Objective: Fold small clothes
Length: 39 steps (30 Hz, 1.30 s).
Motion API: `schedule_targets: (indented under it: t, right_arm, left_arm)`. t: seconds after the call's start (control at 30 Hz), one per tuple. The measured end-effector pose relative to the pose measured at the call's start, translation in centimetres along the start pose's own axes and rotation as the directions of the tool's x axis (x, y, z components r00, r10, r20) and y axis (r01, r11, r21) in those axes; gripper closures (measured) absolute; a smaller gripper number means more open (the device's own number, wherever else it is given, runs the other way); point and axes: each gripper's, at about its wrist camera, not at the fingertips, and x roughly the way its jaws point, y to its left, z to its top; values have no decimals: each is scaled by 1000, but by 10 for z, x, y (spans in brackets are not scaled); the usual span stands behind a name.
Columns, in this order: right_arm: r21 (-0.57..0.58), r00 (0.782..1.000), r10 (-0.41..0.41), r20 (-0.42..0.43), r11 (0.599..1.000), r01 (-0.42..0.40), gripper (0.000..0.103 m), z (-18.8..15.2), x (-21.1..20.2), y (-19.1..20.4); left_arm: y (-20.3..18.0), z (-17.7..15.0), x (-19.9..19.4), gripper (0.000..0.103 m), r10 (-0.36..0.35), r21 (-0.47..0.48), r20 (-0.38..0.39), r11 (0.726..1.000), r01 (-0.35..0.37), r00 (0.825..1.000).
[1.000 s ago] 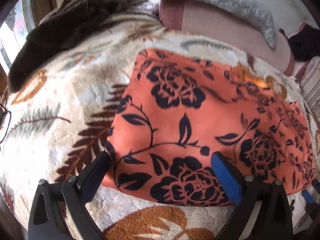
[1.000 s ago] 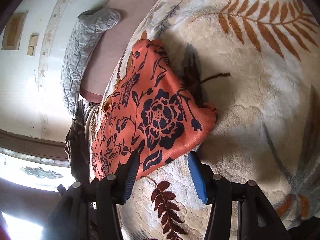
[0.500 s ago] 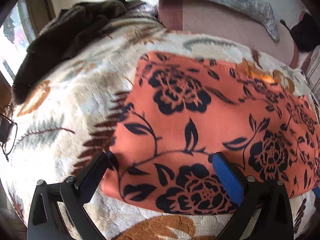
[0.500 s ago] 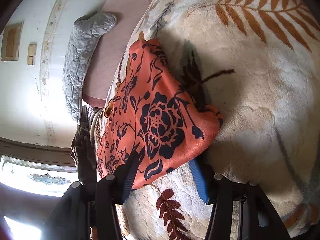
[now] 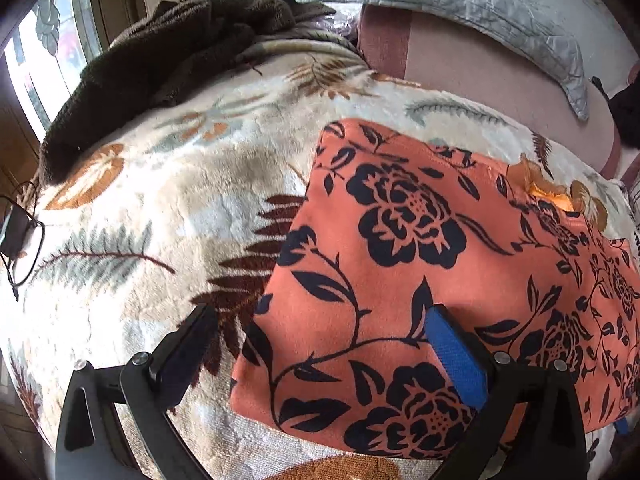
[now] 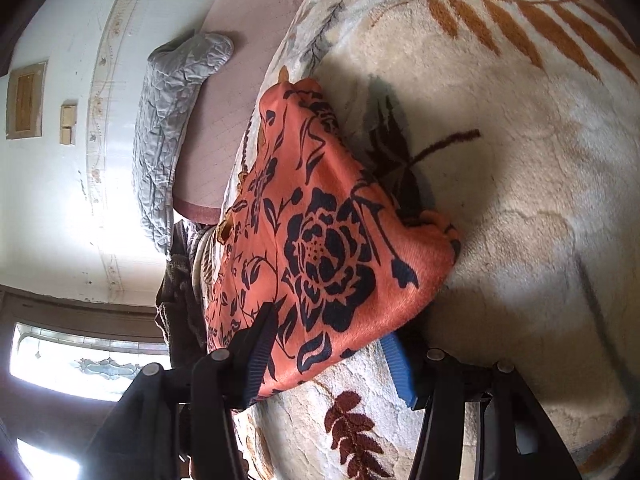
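L wrist view: Orange garment w/ dark navy flower print [image 5: 420,280] spread flat on plush cream blanket w/ brown and grey leaf pattern [image 5: 160,200]. Left gripper [image 5: 320,344] spread wide, gripping nothing. Near-left corner of garment sits between the two fingers: blue-padded finger [image 5: 456,356] over the cloth, other finger [image 5: 188,348] over bare blanket just beside garment's left edge. Contact w/ cloth: cannot tell. Dark brown fuzzy cloth [image 5: 168,64] heaped at far left of blanket, well apart from garment. Grey quilted pillow [image 5: 460,4] and pink sheet [image 5: 480,76] beyond blanket. Small dark device w/ thin cable [image 5: 16,236] at left edge.

R wrist view: Same orange garment [image 6: 320,240] on blanket [image 6: 520,160], one corner pointing toward the right gripper [image 6: 328,356]. Fingers apart, nothing clamped. Dark ribbed pad [image 6: 260,352] overlaps the garment's near edge; blue pad [image 6: 396,372] over blanket just beside the corner's other edge. Cloth edge thus inside the gap. Grey pillow [image 6: 172,120] along white wall [image 6: 60,200]; window [image 6: 80,356] lower left.
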Motion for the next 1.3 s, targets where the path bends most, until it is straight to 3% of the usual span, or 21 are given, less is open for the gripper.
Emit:
schedule_targets:
  t: [0.07, 0.17, 0.23, 0.43, 0.47, 0.5, 0.53, 0.6, 0.7, 0.83, 0.9, 1.03, 1.13, 1.3]
  right_arm:
    - [12, 1000, 6, 27, 1000, -7, 48, 4, 2, 0]
    - [31, 998, 17, 62, 999, -19, 48, 8, 5, 0]
    - [22, 997, 15, 81, 1000, -16, 48, 11, 8, 3]
    - [-20, 992, 25, 126, 1000, -23, 48, 16, 15, 11]
    - [-36, 991, 21, 132, 999, -16, 52, 16, 17, 13]
    - [-56, 991, 3, 135, 998, 4, 69, 16, 19, 16]
    - [-73, 991, -22, 129, 997, 32, 75, 16, 24, 17]
    - [-79, 989, -49, 139, 995, 60, 78, 15, 27, 17]
    - [-124, 984, -71, 161, 988, 91, 78, 12, 27, 26]
    - [-64, 988, -53, 149, 996, 63, 76, 16, 31, 17]
    - [-70, 985, -66, 160, 994, 78, 75, 16, 32, 18]
    - [-123, 983, -88, 159, 986, 108, 76, 13, 35, 30]
    - [-218, 973, -119, 199, 962, 162, 80, 7, 27, 55]
    - [-462, 952, -118, 282, 853, 242, 81, -18, 15, 133]
  left_arm:
    - [-2, 1, 2, 0, -17, 12, -3, 1000, 17, 1000]
    - [-8, -4, 27, 0, -5, 45, -116, 999, 10, 993]
    - [-4, -3, 24, 0, -31, 14, -106, 999, 33, 994]
    - [8, 9, 9, 0, -25, -16, -27, 1000, 24, 999]
    - [9, 10, 10, 0, 4, -13, -29, 1000, -4, 1000]
    - [11, 11, 14, 0, 37, -9, -43, 999, -37, 998]
    - [13, 8, 17, 0, 47, -12, -61, 999, -47, 997]
    - [21, 10, 20, 0, 6, -41, -85, 999, -10, 996]
    - [31, 11, 15, 0, 24, -47, -65, 999, -27, 998]
    - [47, 10, 17, 0, 42, -66, -74, 997, -47, 996]
    - [44, 5, 26, 0, 27, -31, -111, 999, -30, 993]
    - [37, 5, 20, 0, 39, 49, -83, 998, -35, 996]
    - [53, 12, 10, 0, 29, -15, -50, 999, -30, 998]
    - [92, 23, -11, 0, 112, -133, 29, 985, -107, 993]
